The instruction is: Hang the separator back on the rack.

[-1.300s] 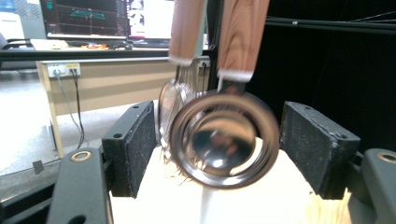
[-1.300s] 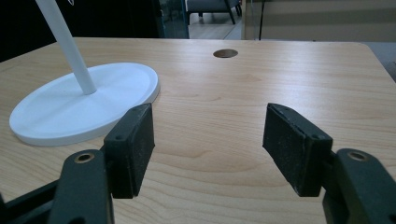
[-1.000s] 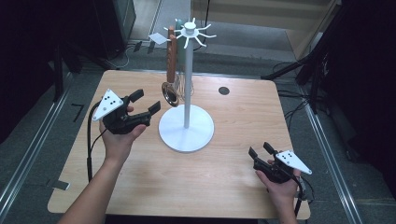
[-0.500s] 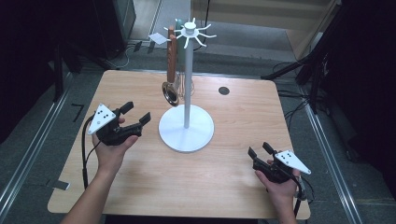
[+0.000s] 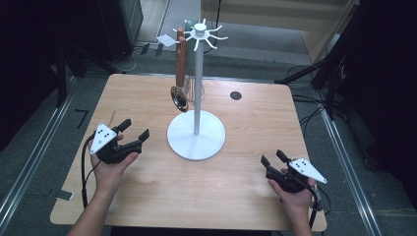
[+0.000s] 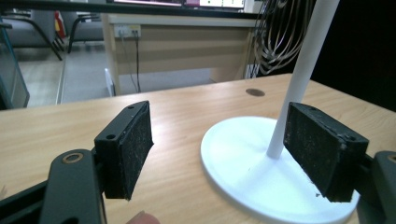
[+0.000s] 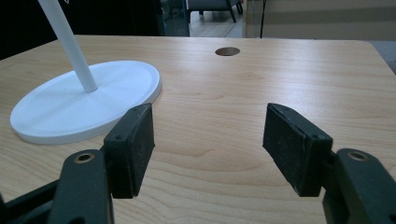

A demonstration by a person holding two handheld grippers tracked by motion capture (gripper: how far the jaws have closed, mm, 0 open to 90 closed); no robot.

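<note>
left gripper view: whisk (image 6: 275, 37) cut off

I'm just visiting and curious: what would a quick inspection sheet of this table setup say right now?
Surface: wooden table, bare wood, with a round cable hole toward the far side.
Job's things: white stand upright on its round base; a ladle with a wooden handle and a wire whisk hang from its top hooks.
Clutter: nothing seen on the table.
Grippers: left gripper open, nothing between its jaws, aimed at the stand's base; right gripper open and empty, near the front right corner.
Cables: a black cable trails from the left gripper; more cables lie on the floor at the right.
Surroundings: dark room, grey floor, a desk and chairs beyond.
</note>
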